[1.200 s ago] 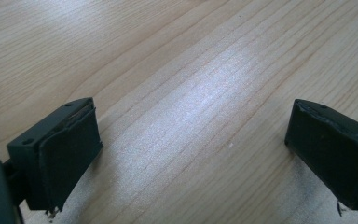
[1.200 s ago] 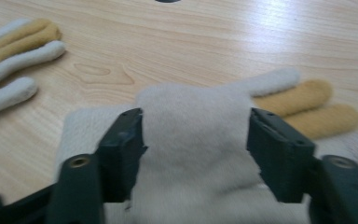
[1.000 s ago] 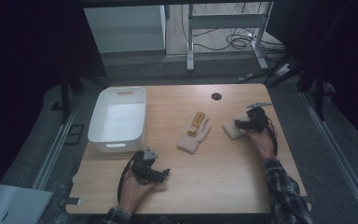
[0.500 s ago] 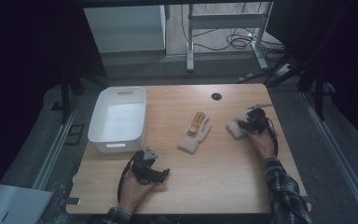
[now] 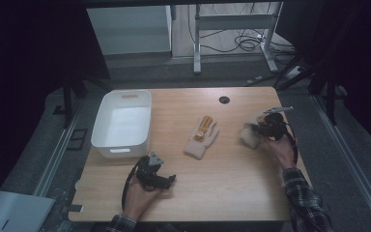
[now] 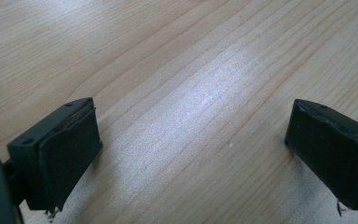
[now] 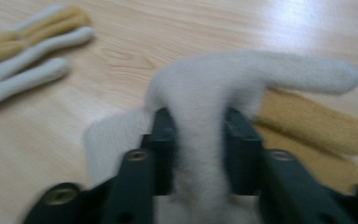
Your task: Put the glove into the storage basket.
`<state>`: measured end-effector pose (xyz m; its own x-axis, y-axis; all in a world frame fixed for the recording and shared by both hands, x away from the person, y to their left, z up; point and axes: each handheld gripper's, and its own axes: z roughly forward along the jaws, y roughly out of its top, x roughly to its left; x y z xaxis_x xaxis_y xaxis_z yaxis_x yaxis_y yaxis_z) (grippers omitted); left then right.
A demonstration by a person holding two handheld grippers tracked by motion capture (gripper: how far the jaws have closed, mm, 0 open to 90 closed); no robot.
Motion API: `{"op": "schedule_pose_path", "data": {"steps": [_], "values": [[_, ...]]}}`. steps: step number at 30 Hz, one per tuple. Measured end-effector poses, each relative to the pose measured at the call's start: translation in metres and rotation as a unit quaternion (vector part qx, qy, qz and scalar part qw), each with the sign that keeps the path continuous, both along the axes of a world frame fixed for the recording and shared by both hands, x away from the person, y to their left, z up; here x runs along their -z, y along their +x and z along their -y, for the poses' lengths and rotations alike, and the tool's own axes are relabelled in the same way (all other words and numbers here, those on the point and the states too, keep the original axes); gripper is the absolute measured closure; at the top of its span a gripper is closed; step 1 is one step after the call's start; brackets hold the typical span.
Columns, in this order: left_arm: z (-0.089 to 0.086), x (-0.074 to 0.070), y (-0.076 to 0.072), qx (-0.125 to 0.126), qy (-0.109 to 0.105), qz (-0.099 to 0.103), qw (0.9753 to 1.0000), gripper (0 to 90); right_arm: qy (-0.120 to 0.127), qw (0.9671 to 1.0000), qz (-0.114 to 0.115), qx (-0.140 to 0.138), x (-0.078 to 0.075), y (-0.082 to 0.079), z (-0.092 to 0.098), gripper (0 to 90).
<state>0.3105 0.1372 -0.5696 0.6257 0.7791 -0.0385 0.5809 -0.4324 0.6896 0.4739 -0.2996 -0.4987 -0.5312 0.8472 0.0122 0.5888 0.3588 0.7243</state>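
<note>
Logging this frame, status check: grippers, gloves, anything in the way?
Left gripper open, idle on bare table. Right gripper shut on glove at right edge. Second glove lies mid-table. Bin far left, nothing in the way.

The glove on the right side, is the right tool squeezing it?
Touching. In the right gripper view the right tool has both black jaws pressed into the white glove, with the fabric bunched between them.

High view dim, surroundings near black, table (image 5: 232, 193) lit from above; left gripper view sharp, pale glare streak on wood; right gripper view motion-blurred, glove (image 7: 205, 93) soft.
</note>
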Motion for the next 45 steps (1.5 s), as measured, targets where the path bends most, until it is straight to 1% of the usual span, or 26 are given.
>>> {"op": "schedule_pose_path", "data": {"steps": [2,3,4,5,7,14,18,21,22,23,26,27,28,29,31,33,35,36,37,38,40,41,42,43,44,45], "values": [[0.000,0.000,0.000,0.000,0.000,0.000,1.0000,3.0,-0.002,1.0000,0.004,-0.008,-0.003,-0.004,-0.001,79.3],[0.000,0.000,0.000,0.000,0.000,0.000,1.0000,3.0,-0.006,0.9998,0.004,-0.018,-0.007,-0.010,-0.003,80.6],[0.000,0.000,0.000,0.000,0.000,0.000,1.0000,3.0,-0.006,0.9998,0.004,-0.018,-0.007,-0.010,-0.003,80.6],[0.000,0.000,0.000,0.000,0.000,0.000,1.0000,2.9,-0.010,0.9996,0.006,-0.024,-0.009,-0.016,-0.006,82.7],[0.000,0.000,0.000,0.000,0.000,0.000,1.0000,3.0,-0.014,0.9995,0.008,-0.027,-0.011,-0.020,-0.007,83.8],[0.000,0.000,0.000,0.000,0.000,0.000,1.0000,3.0,-0.013,0.9989,0.019,-0.041,-0.017,-0.033,-0.012,84.6],[0.000,0.000,0.000,0.000,0.000,0.000,1.0000,3.0,-0.001,0.9981,0.024,-0.057,-0.026,-0.044,-0.016,84.6],[0.000,0.000,0.000,0.000,0.000,0.000,1.0000,3.0,-0.001,0.9961,0.033,-0.081,-0.035,-0.061,-0.025,84.6],[0.000,0.000,0.000,0.000,0.000,0.000,1.0000,3.0,-0.001,0.9961,0.033,-0.081,-0.035,-0.061,-0.025,84.6],[0.000,0.000,0.000,0.000,0.000,0.000,1.0000,3.0,0.000,0.9949,0.035,-0.095,-0.039,-0.071,-0.032,84.5],[0.000,0.000,0.000,0.000,0.000,0.000,1.0000,3.0,-0.001,0.9935,0.035,-0.109,-0.041,-0.079,-0.039,84.5],[0.000,0.000,0.000,0.000,-0.001,0.001,1.0000,3.0,-0.003,0.9912,0.034,-0.128,-0.041,-0.091,-0.049,84.4],[0.000,0.000,0.000,0.000,0.000,0.001,1.0000,3.0,-0.003,0.9912,0.034,-0.128,-0.041,-0.091,-0.049,84.4],[0.000,0.000,0.000,0.000,-0.001,0.002,1.0000,3.0,-0.003,0.9891,0.029,-0.144,-0.039,-0.100,-0.057,84.2],[0.000,0.000,0.000,0.000,0.000,0.001,1.0000,3.0,-0.003,0.9883,0.026,-0.150,-0.037,-0.103,-0.060,84.2],[0.000,0.000,0.000,0.001,0.001,0.000,1.0000,3.0,-0.005,0.9849,0.014,-0.172,-0.026,-0.115,-0.073,83.9],[0.000,0.000,0.000,-0.001,-0.001,0.001,1.0000,3.0,-0.004,0.9844,0.012,-0.176,-0.024,-0.117,-0.075,83.8],[0.000,0.000,0.000,-0.001,-0.001,0.000,1.0000,3.0,-0.003,0.9833,0.007,-0.182,-0.018,-0.120,-0.079,83.7],[0.000,0.000,0.000,-0.001,-0.001,0.000,1.0000,3.0,-0.002,0.9816,-0.003,-0.191,-0.007,-0.124,-0.084,83.4],[0.000,0.000,0.000,-0.001,-0.001,0.000,1.0000,3.0,-0.002,0.9816,-0.003,-0.191,-0.007,-0.124,-0.084,83.4],[0.000,0.000,0.000,0.000,0.000,0.000,1.0000,3.0,-0.003,0.9806,-0.011,-0.196,0.004,-0.128,-0.090,82.4],[0.000,0.000,0.000,0.000,0.000,0.000,1.0000,3.0,-0.001,0.9793,-0.018,-0.201,0.015,-0.130,-0.094,77.5],[0.000,0.000,0.000,0.000,0.000,0.000,1.0000,3.0,-0.001,0.9793,-0.018,-0.201,0.015,-0.130,-0.094,77.5],[0.000,0.000,0.000,0.000,0.000,0.000,1.0000,3.0,-0.001,0.9788,-0.023,-0.203,0.020,-0.130,-0.096,71.0],[0.000,0.000,0.000,0.000,0.000,0.000,1.0000,3.0,-0.002,0.9779,-0.029,-0.207,0.026,-0.131,-0.099,58.0],[0.000,0.000,0.000,0.000,0.000,0.000,1.0000,3.0,-0.002,0.9780,-0.029,-0.207,0.026,-0.131,-0.100,53.3]]}}
